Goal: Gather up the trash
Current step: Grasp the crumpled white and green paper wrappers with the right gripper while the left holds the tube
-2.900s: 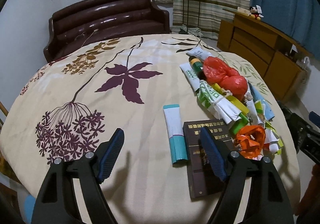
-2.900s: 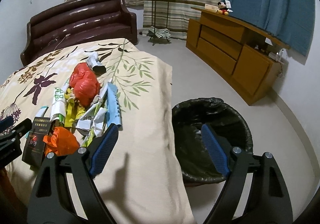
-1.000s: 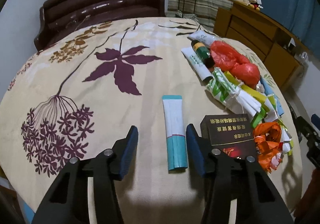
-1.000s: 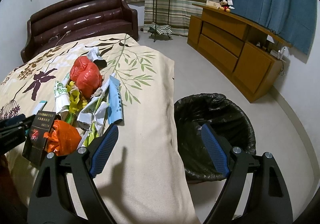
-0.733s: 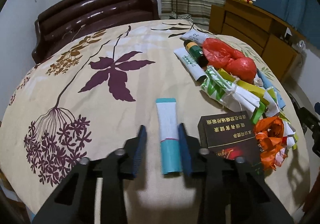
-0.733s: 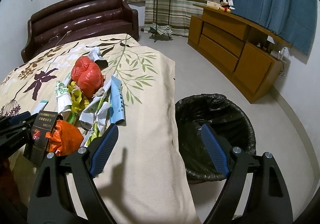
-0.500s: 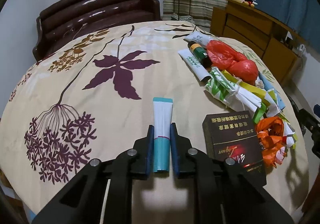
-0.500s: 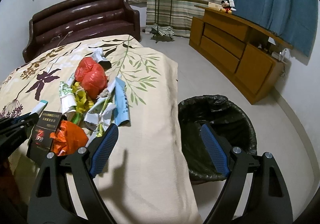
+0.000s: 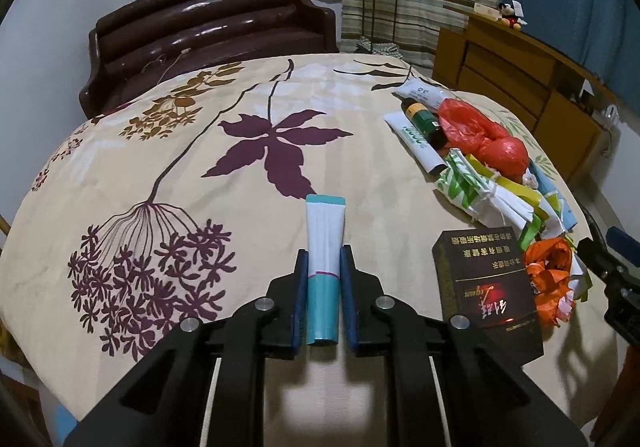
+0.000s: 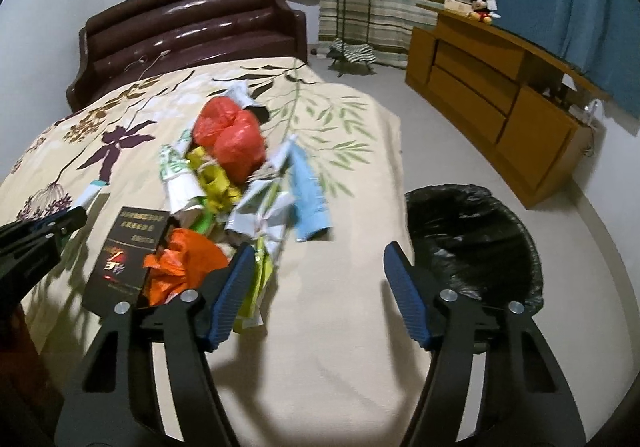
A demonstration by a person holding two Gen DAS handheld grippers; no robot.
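Left gripper clamped on a white-and-teal tube, pads pressing both its sides; the tube's near end lies between the fingers, and whether it is clear of the bedspread cannot be told. Right gripper, its jaws just narrowed but still apart with nothing between them, above the bedspread edge. Its left finger hides part of the trash pile. Dark box beside the pile. Black-lined bin on the floor, near rim covered by the right finger.
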